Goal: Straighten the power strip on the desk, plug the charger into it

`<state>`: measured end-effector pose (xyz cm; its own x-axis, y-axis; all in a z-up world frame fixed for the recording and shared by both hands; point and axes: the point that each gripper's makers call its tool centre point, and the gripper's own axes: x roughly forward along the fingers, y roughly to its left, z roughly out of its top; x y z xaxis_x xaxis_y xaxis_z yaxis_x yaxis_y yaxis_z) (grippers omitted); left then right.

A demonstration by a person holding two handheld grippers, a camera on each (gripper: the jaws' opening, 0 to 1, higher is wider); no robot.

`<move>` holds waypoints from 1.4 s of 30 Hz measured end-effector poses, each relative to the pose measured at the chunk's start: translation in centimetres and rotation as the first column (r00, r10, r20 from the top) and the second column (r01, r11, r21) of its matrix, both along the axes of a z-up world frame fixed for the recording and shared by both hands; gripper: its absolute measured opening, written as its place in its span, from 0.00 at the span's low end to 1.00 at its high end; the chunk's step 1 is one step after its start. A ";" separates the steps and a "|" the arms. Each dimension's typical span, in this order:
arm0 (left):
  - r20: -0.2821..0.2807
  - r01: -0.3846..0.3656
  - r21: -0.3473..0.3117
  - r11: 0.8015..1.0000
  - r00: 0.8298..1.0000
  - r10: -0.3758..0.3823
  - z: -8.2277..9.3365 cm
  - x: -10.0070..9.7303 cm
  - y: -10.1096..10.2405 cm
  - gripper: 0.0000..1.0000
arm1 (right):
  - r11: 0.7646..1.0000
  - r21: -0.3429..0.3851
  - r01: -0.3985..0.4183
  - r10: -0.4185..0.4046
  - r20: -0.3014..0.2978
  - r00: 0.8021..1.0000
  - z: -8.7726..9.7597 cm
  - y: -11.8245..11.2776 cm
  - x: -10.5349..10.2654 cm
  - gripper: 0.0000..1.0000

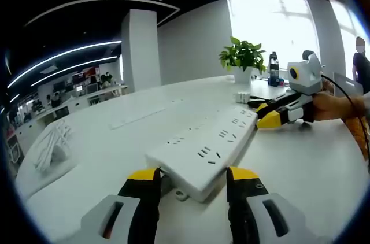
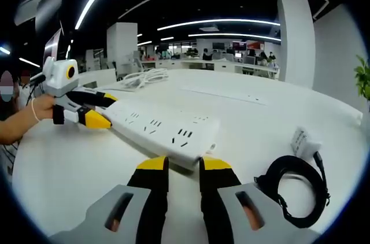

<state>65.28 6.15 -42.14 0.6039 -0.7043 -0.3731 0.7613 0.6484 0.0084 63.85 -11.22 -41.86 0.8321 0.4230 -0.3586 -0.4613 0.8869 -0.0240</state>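
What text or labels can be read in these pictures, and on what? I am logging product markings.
None can be read.
Power strip: socket slots, no legible print.
Charger: no marking to make out.
Red signs in the far office: too small and blurred.
Dark bottle by the potted plant: label blurred.

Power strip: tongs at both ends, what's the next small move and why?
Probably close both tongs and swing the power strip square to the desk edge. The left tongs and right tongs straddle opposite ends, seemingly not yet clamped, and the strip lies diagonally. The charger with its coiled cable waits unplugged beside the right tongs.
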 end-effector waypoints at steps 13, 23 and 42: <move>0.002 -0.007 -0.002 1.000 1.000 0.007 0.0 -0.3 -0.2 0.45 | 1.000 -0.006 -0.001 0.001 0.004 1.000 0.0 -0.2 -0.2 0.19; 0.002 -0.001 -0.014 1.000 1.000 0.001 0.0 -0.2 -0.1 0.45 | 1.000 -0.001 0.000 0.000 0.007 1.000 -0.1 -0.2 -0.1 0.19; 0.040 -0.070 -0.135 0.988 0.996 0.077 3.2 -1.8 2.1 0.58 | 0.999 0.024 0.036 -0.038 0.120 0.992 1.9 -2.6 -0.9 0.42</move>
